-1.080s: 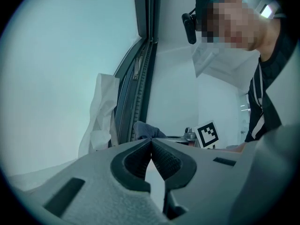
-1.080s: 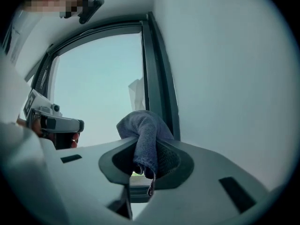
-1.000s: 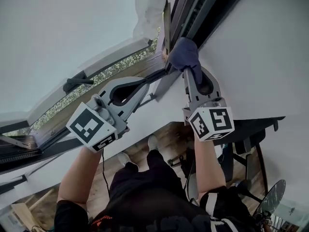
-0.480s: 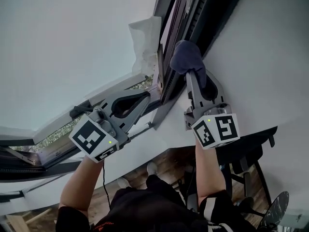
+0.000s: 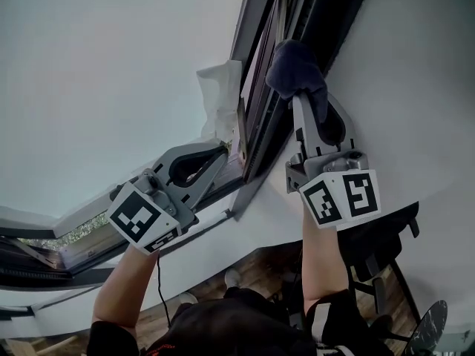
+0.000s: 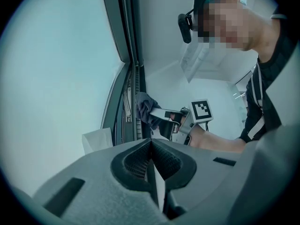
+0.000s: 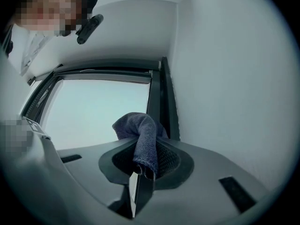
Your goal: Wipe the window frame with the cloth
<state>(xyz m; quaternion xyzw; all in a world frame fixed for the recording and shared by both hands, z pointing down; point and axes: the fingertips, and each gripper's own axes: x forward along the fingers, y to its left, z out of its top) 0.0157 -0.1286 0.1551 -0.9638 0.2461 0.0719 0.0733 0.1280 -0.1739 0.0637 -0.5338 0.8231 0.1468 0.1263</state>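
A dark blue cloth (image 5: 291, 67) is bunched at the tip of my right gripper (image 5: 298, 95), which is shut on it. The cloth presses against the dark window frame (image 5: 256, 87) where it meets the white wall. In the right gripper view the cloth (image 7: 140, 131) hangs over the jaws in front of the frame's upright (image 7: 165, 102). My left gripper (image 5: 221, 153) is lower and to the left, its tips by the frame's inner edge, jaws shut with nothing between them. The left gripper view shows the cloth (image 6: 144, 108) on the frame (image 6: 126, 55).
A white paper patch (image 5: 221, 95) sticks to the glass beside the frame. The white wall (image 5: 401, 87) lies right of the frame. A dark office chair (image 5: 378, 236) and wooden floor (image 5: 260, 265) lie below, behind the person's arms.
My right gripper has slid the cloth up along the frame. The left gripper has followed a little upward and stays shut.
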